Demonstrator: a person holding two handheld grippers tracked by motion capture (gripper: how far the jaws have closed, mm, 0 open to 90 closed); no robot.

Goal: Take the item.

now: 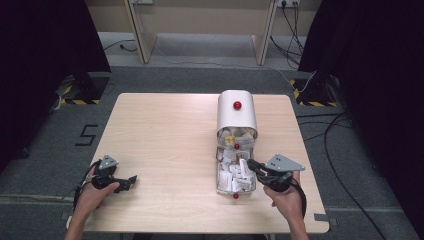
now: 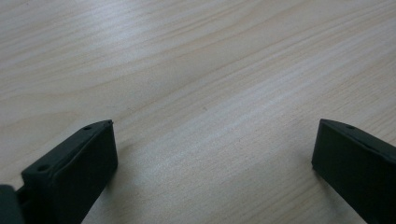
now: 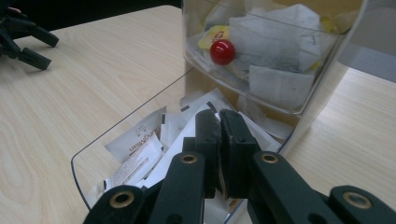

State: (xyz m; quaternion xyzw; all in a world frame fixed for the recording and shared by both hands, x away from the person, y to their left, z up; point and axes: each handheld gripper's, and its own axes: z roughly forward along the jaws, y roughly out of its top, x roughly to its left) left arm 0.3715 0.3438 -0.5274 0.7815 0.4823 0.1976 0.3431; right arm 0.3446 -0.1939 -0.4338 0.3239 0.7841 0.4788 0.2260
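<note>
1. The right gripper sits at the near right of the table, its jaws pressed together over the pulled-out lower drawer. Whether a packet is pinched between them cannot be told.
2. The left gripper rests at the near left, well apart from the drawers. Its jaws are spread wide over bare wood, holding nothing.
3. A small drawer unit with a rounded white top and a red knob stands right of centre.
4. The clear lower drawer holds white paper sachets.
5. The upper drawer, with a red knob, holds crumpled white and yellow packets.
</note>
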